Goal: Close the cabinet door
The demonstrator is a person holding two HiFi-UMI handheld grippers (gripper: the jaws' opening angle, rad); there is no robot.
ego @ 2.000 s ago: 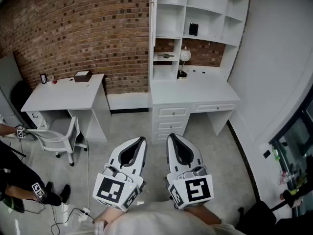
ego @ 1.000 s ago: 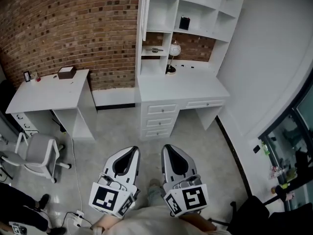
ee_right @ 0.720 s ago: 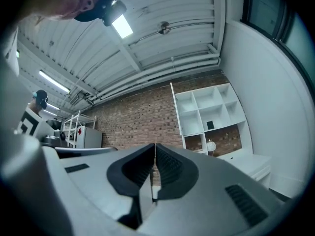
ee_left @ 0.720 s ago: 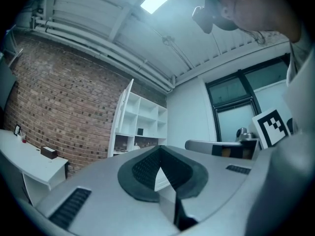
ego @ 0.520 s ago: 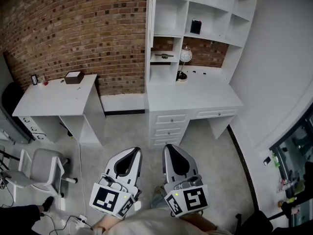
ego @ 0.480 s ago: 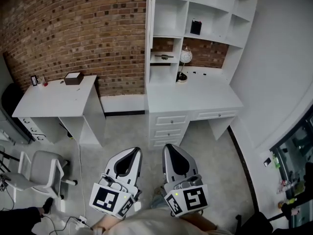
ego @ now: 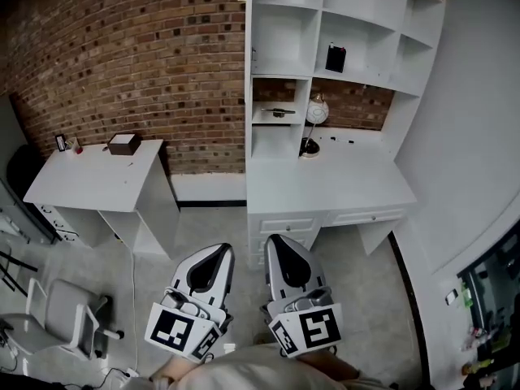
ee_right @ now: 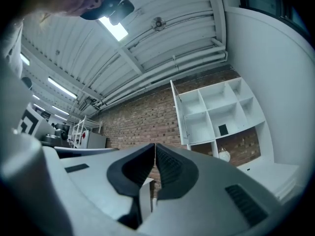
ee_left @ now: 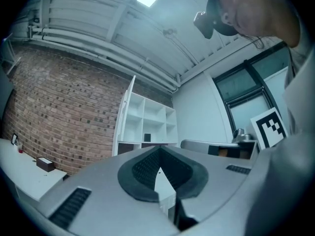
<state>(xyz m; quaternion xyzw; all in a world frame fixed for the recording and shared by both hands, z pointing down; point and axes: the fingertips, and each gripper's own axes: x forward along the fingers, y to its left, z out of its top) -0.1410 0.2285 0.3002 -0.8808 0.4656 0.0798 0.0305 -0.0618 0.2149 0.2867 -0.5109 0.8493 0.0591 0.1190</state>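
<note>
A tall white shelf unit [ego: 341, 23] stands over a white desk against the brick wall. Its cabinet door [ego: 249, 47] hangs open, swung out edge-on along the unit's left side. The door [ee_left: 124, 117] shows the same way in the left gripper view, and in the right gripper view the door [ee_right: 178, 113] does too. My left gripper [ego: 223, 249] and right gripper [ego: 272, 239] are held side by side low in the head view, well short of the desk. Both are shut with nothing in them. Both point towards the shelf unit, as the left gripper [ee_left: 158, 149] and the right gripper [ee_right: 155, 144] show.
The white desk with drawers [ego: 325, 189] lies under the shelves, a round lamp [ego: 315, 112] on it and a black item [ego: 335, 58] on a shelf. A second white desk [ego: 97, 177] with a brown box [ego: 123, 143] stands left. An office chair [ego: 57, 315] is at lower left.
The shelf unit and desk have come nearer and larger in the head view. The chair has slid to the lower left corner. Both grippers stay shut, side by side.
</note>
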